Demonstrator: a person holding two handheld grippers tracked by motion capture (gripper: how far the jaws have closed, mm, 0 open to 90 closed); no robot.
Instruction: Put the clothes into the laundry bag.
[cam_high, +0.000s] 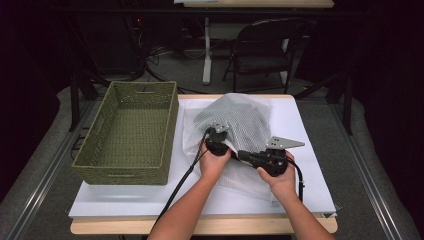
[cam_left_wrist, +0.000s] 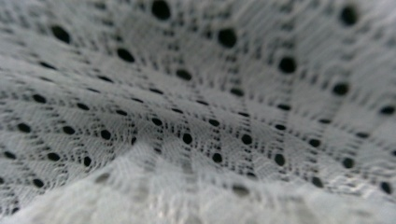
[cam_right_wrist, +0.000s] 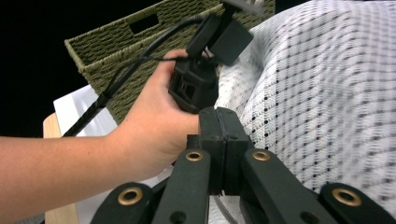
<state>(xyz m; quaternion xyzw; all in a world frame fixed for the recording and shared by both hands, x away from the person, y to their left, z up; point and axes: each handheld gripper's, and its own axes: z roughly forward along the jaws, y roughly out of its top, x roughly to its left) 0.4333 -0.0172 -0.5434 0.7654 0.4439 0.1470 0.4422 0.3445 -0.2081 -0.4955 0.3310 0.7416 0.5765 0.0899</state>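
My left tool (cam_high: 216, 141) was buried in the white mesh bag (cam_high: 235, 120) on the worktop (cam_high: 300, 190), its grip unclear; my right tool (cam_right_wrist: 219, 135) was clamped shut beside it. Slippery mesh could slide free, missing the basket (cam_high: 127, 132).

Table brightly lit, surroundings dark; the mesh fabric (cam_left_wrist: 196, 116) is blurred close-up, perhaps from nearness.
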